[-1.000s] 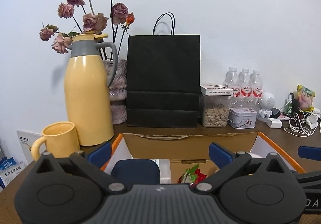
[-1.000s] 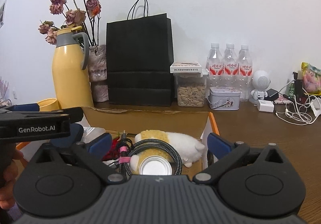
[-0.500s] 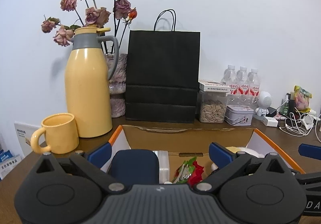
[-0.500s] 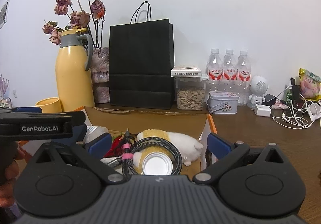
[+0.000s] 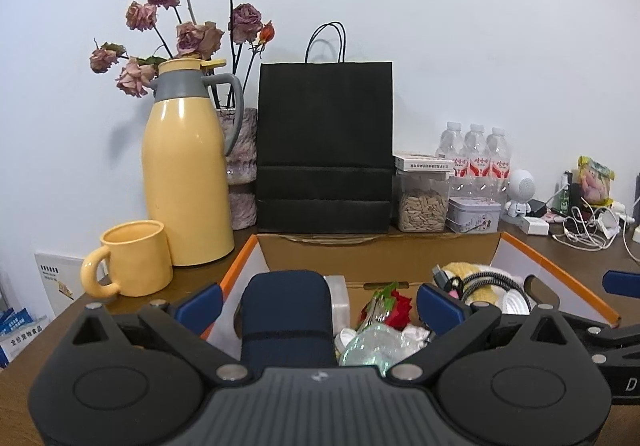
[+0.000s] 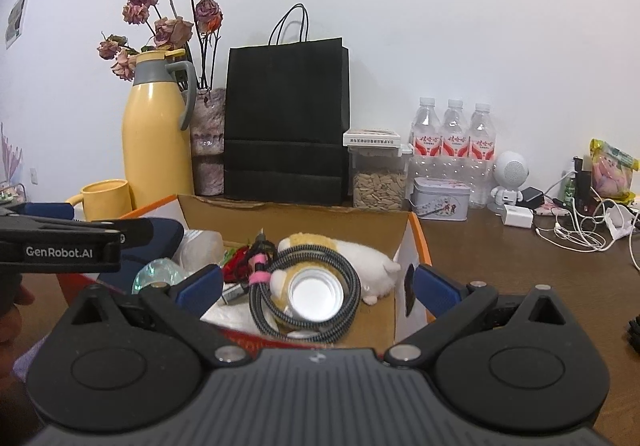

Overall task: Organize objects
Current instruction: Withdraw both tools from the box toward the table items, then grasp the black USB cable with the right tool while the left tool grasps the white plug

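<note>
Cardboard box point(image 6: 404, 246) sits open-topped on desk, collecting the clutter. Inside: plush toy point(image 6: 352, 258), coiled cable point(image 6: 344, 286) draped on it, navy pouch point(image 5: 286, 310) at left. Both tongs wide, empty: left gripper point(image 5: 318, 296), right gripper point(image 6: 318, 280) hover over box, prob. picking next item.

White wall point(image 5: 460, 26), brown wooden table point(image 6: 520, 258)

Brown table point(image 6: 500, 266) under cardboard box point(image 6: 296, 214)
</note>
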`<state>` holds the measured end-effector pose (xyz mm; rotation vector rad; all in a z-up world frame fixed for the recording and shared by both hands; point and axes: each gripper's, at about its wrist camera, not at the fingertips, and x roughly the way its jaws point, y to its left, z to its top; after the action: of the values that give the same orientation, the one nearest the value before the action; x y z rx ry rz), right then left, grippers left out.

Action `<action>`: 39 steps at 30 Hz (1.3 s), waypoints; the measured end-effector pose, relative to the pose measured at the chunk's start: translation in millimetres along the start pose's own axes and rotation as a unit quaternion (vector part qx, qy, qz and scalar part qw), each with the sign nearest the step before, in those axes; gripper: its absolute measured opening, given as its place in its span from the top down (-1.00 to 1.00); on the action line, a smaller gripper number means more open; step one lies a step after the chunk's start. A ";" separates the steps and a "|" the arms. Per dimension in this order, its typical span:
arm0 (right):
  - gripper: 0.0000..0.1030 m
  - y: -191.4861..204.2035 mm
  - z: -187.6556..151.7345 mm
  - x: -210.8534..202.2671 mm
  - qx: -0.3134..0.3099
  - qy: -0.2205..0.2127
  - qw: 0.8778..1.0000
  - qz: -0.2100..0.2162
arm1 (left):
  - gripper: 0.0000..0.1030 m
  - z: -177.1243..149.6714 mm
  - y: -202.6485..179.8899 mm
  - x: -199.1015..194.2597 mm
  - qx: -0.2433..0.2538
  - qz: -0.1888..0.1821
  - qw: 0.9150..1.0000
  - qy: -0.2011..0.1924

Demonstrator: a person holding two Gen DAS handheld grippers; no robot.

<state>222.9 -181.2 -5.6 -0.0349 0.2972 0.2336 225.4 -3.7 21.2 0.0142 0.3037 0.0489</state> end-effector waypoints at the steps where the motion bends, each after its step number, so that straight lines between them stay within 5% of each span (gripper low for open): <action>1: -1.00 0.5 -2.1 -2.3 -0.001 0.001 1.000 -0.001 | -1.00 -2.4 0.3 -1.8 0.002 0.002 1.000 0.001; 12: -1.00 11.7 -22.1 -34.7 -0.005 0.016 1.000 0.008 | -1.00 -30.0 5.1 -30.0 0.016 0.005 1.000 0.021; 27: -1.00 51.3 -41.9 -56.6 -0.017 0.089 0.994 0.061 | -1.00 -54.6 25.3 -51.9 0.027 0.017 0.996 0.081; 39: 0.10 81.4 -49.1 -31.7 -0.007 0.169 0.982 0.079 | -1.00 -60.3 53.7 -54.0 -0.013 0.006 0.994 0.106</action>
<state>160.4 -112.5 -43.2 -0.0655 0.6391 0.3895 153.4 47.6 -19.1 -0.0142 0.5147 0.0665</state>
